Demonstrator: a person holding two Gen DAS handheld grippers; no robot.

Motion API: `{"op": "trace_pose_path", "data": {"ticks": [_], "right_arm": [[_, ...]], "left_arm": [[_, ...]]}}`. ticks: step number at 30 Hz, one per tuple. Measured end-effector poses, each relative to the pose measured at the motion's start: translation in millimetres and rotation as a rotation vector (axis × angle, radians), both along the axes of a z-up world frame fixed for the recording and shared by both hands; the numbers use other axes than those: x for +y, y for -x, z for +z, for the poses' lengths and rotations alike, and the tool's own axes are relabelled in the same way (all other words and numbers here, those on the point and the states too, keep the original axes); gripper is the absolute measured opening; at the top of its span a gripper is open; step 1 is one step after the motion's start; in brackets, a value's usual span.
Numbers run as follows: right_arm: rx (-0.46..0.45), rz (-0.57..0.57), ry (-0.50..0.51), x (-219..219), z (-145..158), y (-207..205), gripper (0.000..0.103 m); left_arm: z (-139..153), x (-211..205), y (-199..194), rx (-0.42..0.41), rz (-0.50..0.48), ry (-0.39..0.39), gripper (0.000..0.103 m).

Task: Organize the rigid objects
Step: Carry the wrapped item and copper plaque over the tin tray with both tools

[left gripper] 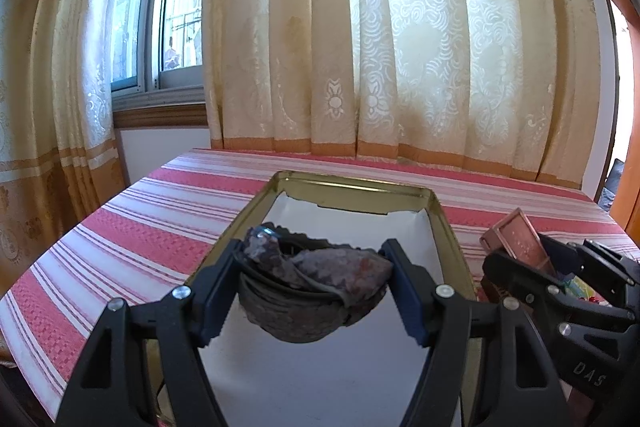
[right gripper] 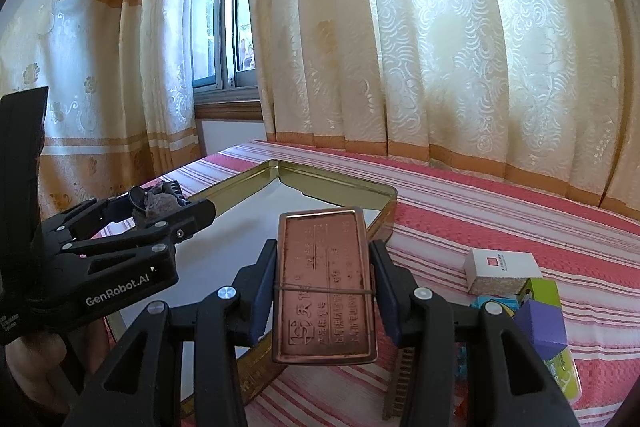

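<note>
Cream and gold damask curtains (left gripper: 400,47) hang behind a table spread with a red-and-white striped cloth (left gripper: 132,227), daylight coming through a window (left gripper: 160,7) at the far left.

Toward the left, a wide gold tin tray (left gripper: 352,189) lies open on the cloth, its white lining bare; it looks like the place where the loose items are meant to be gathered. Above its near half the left gripper (left gripper: 312,275) is clamped on a dark, rough, rounded object (left gripper: 316,291) with a mottled fabric-like skin, perhaps a pouch or case; I cannot tell which. It hangs clear of the lining, so I judge it is being carried in for setting down.

Just right of that, the right gripper (right gripper: 325,281) grips a flat copper-coloured tin (right gripper: 326,279) with embossed Chinese characters and a rubber band around it, pinched by its long edges. It hovers over the tray's right rim, probably waiting its turn.

Farther right, near that gripper, lie a small white box (right gripper: 502,265), a purple block (right gripper: 540,327) and green and blue cartons (right gripper: 548,291), not yet sorted.
</note>
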State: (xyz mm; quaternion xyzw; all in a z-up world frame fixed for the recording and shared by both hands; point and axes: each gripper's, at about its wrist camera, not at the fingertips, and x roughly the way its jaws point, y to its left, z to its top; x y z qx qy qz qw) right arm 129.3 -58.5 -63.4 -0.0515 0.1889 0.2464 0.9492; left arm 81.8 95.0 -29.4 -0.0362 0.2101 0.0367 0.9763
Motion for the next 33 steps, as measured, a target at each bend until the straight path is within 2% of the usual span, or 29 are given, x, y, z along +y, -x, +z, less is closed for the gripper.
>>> {"op": "trace_pose_path", "data": {"ticks": [18, 26, 33], "right_arm": [[0.023, 0.022, 0.02, 11, -1, -9, 0.047], [0.023, 0.03, 0.04, 16, -3, -11, 0.047], [0.029, 0.041, 0.049, 19, -3, -12, 0.047]], "left_arm": [[-2, 0, -6, 0.032, -0.002, -0.029, 0.07], [-5, 8, -11, 0.064, 0.004, -0.013, 0.07], [-7, 11, -17, 0.107, 0.006, -0.039, 0.07]]}}
